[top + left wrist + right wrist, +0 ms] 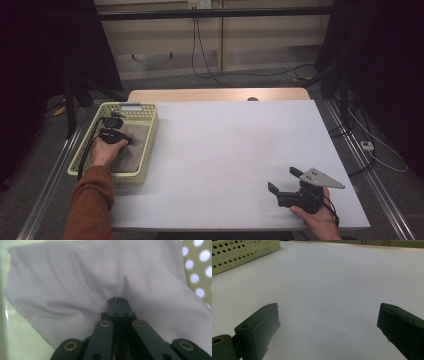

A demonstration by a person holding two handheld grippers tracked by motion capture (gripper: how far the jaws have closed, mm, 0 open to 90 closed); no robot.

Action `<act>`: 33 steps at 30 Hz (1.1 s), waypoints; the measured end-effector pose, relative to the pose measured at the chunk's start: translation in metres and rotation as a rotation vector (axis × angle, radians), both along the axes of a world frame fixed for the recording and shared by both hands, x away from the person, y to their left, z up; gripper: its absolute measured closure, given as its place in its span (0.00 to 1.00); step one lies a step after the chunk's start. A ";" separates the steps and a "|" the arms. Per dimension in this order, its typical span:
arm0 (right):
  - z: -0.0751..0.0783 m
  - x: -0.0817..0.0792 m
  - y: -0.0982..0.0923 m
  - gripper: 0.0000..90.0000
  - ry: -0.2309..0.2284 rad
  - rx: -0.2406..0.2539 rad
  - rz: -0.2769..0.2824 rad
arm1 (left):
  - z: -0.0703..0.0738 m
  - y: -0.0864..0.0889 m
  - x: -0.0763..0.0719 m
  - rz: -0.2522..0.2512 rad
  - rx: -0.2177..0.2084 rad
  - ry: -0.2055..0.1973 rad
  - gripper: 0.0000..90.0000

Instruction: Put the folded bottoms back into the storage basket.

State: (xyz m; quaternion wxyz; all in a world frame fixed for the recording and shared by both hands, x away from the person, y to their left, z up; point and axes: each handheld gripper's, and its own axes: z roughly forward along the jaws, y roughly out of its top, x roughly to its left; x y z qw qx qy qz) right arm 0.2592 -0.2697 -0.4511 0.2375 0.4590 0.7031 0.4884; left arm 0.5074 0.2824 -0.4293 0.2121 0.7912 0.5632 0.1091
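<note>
Left gripper (117, 301) jaws pinching the grey cloth (75, 285) inside the basket (145, 150); thin pinch may slip on lifting. Right gripper (285, 180) jaws spread.

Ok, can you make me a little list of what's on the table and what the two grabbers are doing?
table: white top
basket: pale yellow, holes in its walls, at the table's left
cloth: folded, greyish, lying inside the basket
left gripper: down in the basket, jaws pinched shut on the cloth
right gripper: near the table's right front corner, jaws wide open, nothing between them
</note>
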 end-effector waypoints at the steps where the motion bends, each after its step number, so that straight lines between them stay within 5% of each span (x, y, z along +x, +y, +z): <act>1: 0.000 0.000 0.000 0.04 0.002 0.001 0.001 | -0.001 0.000 0.002 0.010 -0.008 -0.012 1.00; 4: 0.000 0.000 0.000 0.04 0.002 0.002 0.003 | -0.003 0.005 0.006 0.042 -0.049 -0.026 1.00; 12: -0.001 -0.001 -0.002 0.04 0.006 0.002 0.004 | -0.006 0.014 0.009 0.124 -0.038 -0.082 1.00; 17: 0.000 -0.001 -0.002 0.04 0.009 0.001 0.003 | 0.002 0.014 0.003 0.063 -0.038 -0.078 1.00; 19: 0.000 -0.001 -0.002 0.04 0.008 0.001 0.002 | 0.009 0.016 -0.001 0.041 -0.091 -0.124 0.99; 23: 0.000 -0.002 -0.002 0.04 0.009 0.002 0.000 | 0.030 0.019 -0.016 -0.025 -0.060 -0.179 0.92; 27: 0.000 -0.002 -0.002 0.04 0.010 0.002 -0.001 | 0.037 0.018 -0.031 -0.122 -0.058 -0.182 0.92; 29: 0.000 -0.001 -0.001 0.04 0.010 0.001 0.000 | 0.032 0.015 -0.034 -0.139 -0.090 -0.161 0.93; 33: 0.000 0.000 0.000 0.04 0.009 0.000 0.006 | 0.015 0.006 -0.031 -0.178 0.021 -0.099 0.97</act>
